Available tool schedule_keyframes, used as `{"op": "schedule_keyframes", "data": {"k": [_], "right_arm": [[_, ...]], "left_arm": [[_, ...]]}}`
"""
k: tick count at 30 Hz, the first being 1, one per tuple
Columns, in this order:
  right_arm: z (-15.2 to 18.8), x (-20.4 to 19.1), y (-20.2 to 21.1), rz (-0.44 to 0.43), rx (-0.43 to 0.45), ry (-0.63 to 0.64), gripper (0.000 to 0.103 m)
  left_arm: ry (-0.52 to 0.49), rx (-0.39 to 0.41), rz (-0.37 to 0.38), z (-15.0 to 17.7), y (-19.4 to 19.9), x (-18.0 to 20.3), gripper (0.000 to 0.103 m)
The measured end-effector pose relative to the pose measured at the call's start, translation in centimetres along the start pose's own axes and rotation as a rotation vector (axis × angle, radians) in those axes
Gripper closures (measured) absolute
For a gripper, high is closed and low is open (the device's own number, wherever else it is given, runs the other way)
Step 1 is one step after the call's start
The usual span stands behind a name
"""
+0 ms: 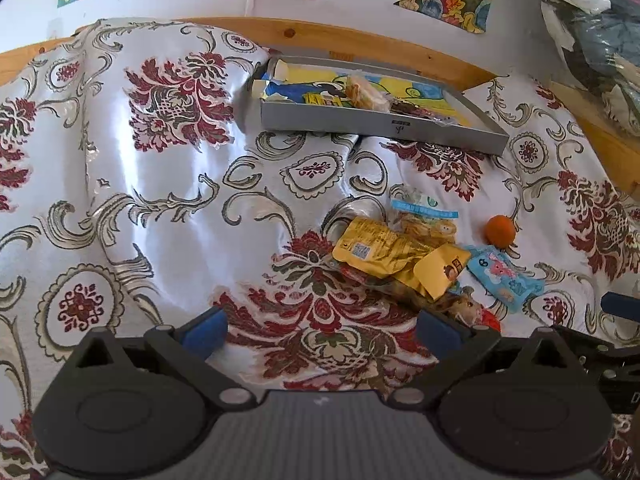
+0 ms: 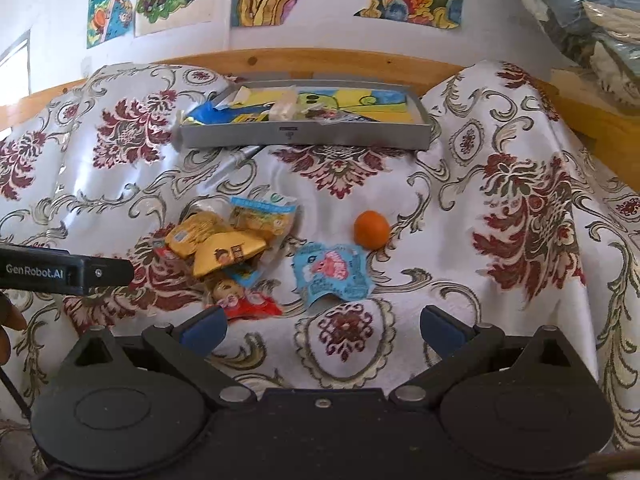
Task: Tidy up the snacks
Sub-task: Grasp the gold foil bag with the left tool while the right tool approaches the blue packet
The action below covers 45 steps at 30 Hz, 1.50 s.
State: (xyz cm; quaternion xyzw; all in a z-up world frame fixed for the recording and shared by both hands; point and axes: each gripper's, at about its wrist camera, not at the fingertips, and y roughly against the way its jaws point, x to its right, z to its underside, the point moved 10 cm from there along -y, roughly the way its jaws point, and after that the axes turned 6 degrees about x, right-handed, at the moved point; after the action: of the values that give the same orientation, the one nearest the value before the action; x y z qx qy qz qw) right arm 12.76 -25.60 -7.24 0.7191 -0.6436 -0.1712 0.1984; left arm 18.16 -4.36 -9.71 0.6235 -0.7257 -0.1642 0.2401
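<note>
A heap of snack packets lies on the patterned cloth: yellow-gold packets point(image 1: 394, 254) point(image 2: 218, 246), a clear bag with a blue strip point(image 1: 426, 216) point(image 2: 262, 212), a red packet point(image 2: 246, 300) and a light blue packet point(image 1: 506, 280) point(image 2: 334, 272). An orange point(image 1: 500, 231) point(image 2: 371, 229) rests just behind the blue packet. A grey tray point(image 1: 380, 122) point(image 2: 304, 136) at the back holds several snacks. My left gripper point(image 1: 322, 326) is open, just left of and before the heap. My right gripper point(image 2: 322, 326) is open, right in front of the blue packet. Both hold nothing.
A floral white, red and grey cloth point(image 1: 160, 200) point(image 2: 500, 200) covers the surface, wrinkled and sloping. A wooden rail point(image 1: 340, 38) point(image 2: 320, 60) runs behind the tray, under drawings on the wall. Bagged bundles point(image 1: 600, 40) sit at the upper right. The left gripper's body point(image 2: 68, 270) shows at the left edge.
</note>
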Motion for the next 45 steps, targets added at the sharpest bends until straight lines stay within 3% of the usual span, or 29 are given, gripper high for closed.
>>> {"op": "schedule_keyframes", "data": {"k": [9, 14, 27, 35, 45], "right_arm": [[-0.3, 0.5, -2.4, -0.024, -0.017, 0.073, 0.001], [-1.2, 1.2, -4.3, -0.03, -0.024, 0.108, 0.001], [-0.9, 1.4, -8.8, -0.097, -0.068, 0.107, 0.001], [-0.6, 1.3, -9.5, -0.109, -0.079, 0.101, 0.001], [-0.5, 1.4, -9.6, -0.104, -0.083, 0.099, 0.001]], "left_arm": [[-0.002, -0.022, 0.052, -1.2, -2.4, 0.9, 0.001], [0.006, -0.051, 0.121, -1.7, -4.0, 2.2, 0.001], [-0.154, -0.124, 0.195, -2.5, -8.2, 5.5, 0.001], [-0.167, -0.199, 0.253, -1.9, -9.8, 6.2, 0.0], [-0.168, -0.177, 0.236, -2.2, -9.7, 6.6, 0.0]]}}
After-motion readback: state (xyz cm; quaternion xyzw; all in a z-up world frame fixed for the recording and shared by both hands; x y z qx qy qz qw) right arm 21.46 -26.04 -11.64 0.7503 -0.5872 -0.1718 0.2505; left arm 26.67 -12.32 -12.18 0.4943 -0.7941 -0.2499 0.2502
